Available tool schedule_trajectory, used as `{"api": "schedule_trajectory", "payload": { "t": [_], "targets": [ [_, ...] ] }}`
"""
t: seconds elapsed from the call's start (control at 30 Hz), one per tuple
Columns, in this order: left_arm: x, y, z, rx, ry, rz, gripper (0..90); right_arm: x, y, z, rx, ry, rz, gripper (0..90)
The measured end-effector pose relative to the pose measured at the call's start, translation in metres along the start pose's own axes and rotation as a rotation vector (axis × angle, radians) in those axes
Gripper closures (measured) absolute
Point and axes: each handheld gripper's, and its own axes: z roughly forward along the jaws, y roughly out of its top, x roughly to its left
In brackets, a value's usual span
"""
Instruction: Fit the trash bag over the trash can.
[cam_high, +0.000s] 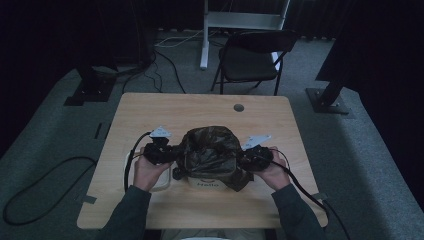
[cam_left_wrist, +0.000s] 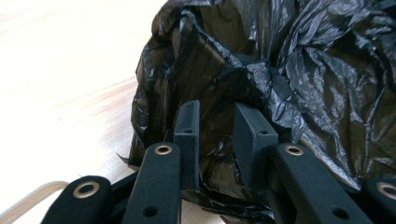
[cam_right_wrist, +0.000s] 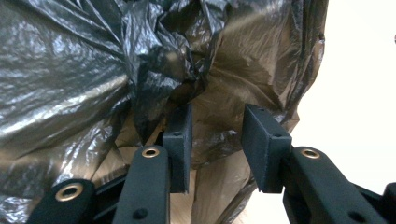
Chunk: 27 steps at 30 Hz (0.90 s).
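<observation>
At the middle of the counter (cam_high: 150, 112) stands a small pale bin (cam_high: 206, 183) marked "Hello", with a black plastic bag (cam_high: 210, 152) draped over its top and sides. The left gripper (cam_high: 161, 152) and right gripper (cam_high: 254, 158) flank it, one at each side.

Handling judgement: the bag is thin film, light, limp and slick; it will crumple, slip between pads and tear if dragged. Best hold is a pinch on a gathered fold near the rim, not on a flat stretched panel.

The left gripper view shows its fingers (cam_left_wrist: 187, 135) parted, with bag film (cam_left_wrist: 299, 70) lying in the gap but not pinched. The right gripper view shows the same: fingers (cam_right_wrist: 180, 140) released, translucent film (cam_right_wrist: 219, 93) between them. The high view alone gives the bin, its lettering and the symmetric approach; the gripper views alone reveal folds and finger spacing.
</observation>
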Motion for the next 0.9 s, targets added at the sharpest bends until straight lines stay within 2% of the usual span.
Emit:
{"api": "schedule_trajectory", "payload": {
  "t": [0.13, 0.2, 0.3, 0.37, 0.43, 0.6, 0.73, 0.9],
  "targets": [
    [0.000, 0.001, -0.004, -0.014, 0.009, 0.008, 70.8, 0.001, 0.000, -0.003, 0.001, -0.022, -0.014, 61.2],
    [0.000, 0.004, -0.008, -0.025, 0.016, 0.011, 68.2, 0.001, -0.002, -0.010, -0.033, -0.039, -0.020, 59.3],
    [0.000, 0.006, -0.012, -0.036, 0.016, 0.012, 67.6, 0.000, -0.003, -0.012, -0.040, -0.044, -0.023, 58.9],
    [0.000, 0.008, -0.014, -0.040, 0.016, 0.017, 65.6, -0.006, -0.010, -0.022, -0.057, -0.082, 0.004, 58.1],
    [-0.002, 0.010, -0.016, -0.046, 0.019, 0.026, 65.2, -0.008, -0.013, -0.022, -0.058, -0.087, 0.010, 57.9],
    [-0.005, 0.016, -0.018, -0.053, 0.024, 0.047, 62.8, -0.012, -0.028, -0.020, -0.041, -0.083, 0.023, 54.7],
    [-0.010, 0.020, -0.018, -0.055, 0.022, 0.073, 61.8, -0.016, -0.043, -0.013, -0.002, -0.091, 0.048, 53.6],
    [-0.016, 0.027, -0.019, -0.058, 0.015, 0.103, 61.4, -0.018, -0.054, -0.005, 0.023, -0.093, 0.053, 53.6]
  ]
}}
